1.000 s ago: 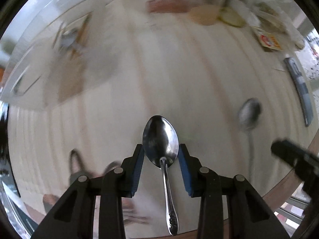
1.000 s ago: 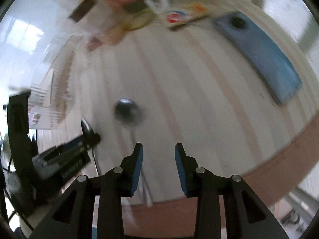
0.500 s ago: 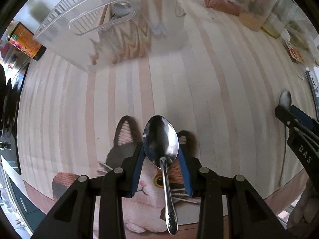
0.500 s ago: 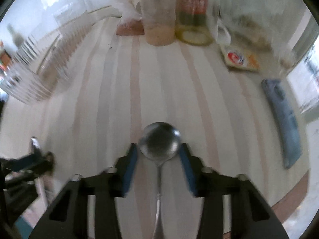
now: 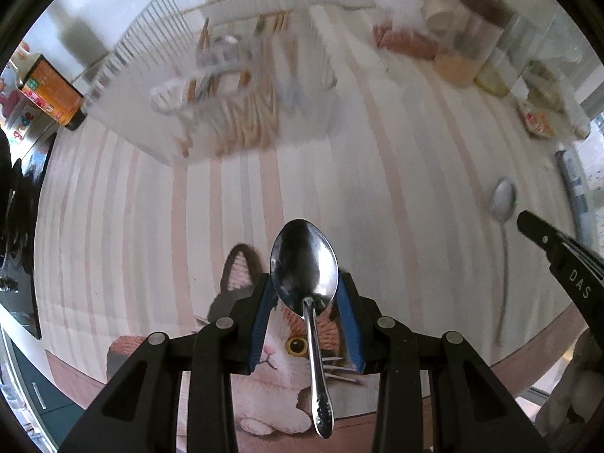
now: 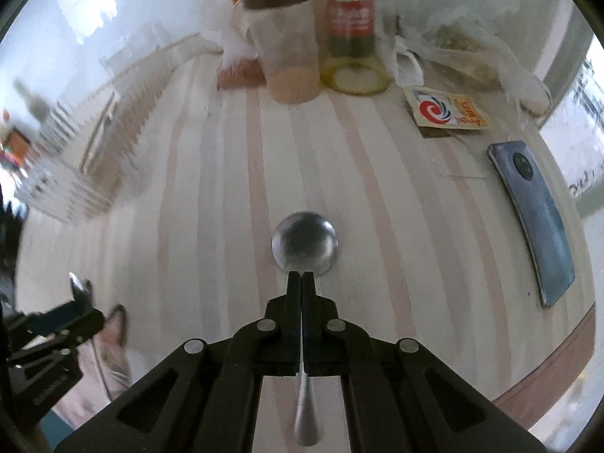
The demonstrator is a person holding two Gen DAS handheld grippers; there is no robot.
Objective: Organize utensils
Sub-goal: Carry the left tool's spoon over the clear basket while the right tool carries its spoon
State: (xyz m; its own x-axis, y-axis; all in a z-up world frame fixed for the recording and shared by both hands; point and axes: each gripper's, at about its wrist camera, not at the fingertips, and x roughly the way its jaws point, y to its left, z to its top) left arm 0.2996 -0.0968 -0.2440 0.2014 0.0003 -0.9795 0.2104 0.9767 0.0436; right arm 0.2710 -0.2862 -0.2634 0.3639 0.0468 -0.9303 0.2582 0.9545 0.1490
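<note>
My left gripper [image 5: 304, 302] is shut on a steel spoon [image 5: 304, 283]. Its blue pads press the sides of the bowl and the handle runs back toward the camera. It hangs above the striped tablecloth [image 5: 377, 196]. A second spoon [image 6: 305, 243] lies bowl-forward under my right gripper [image 6: 301, 279], whose jaws are shut on its thin neck; the handle shows behind them. In the left wrist view this second spoon [image 5: 504, 200] is at the far right beside the right gripper [image 5: 528, 224]. A clear rack [image 5: 234, 87] with chopsticks stands at the back left.
Jars and a bottle [image 6: 351, 37] crowd the table's far edge, with a printed packet [image 6: 445, 111] and a dark phone [image 6: 536, 211] to the right. An orange box [image 5: 47, 92] stands left of the rack. A cat picture [image 5: 290, 343] on the cloth lies under the left gripper.
The right gripper's jaws have gone from open around the second spoon to shut on its neck. The left gripper carried its spoon over the cat picture, with the clear rack now ahead.
</note>
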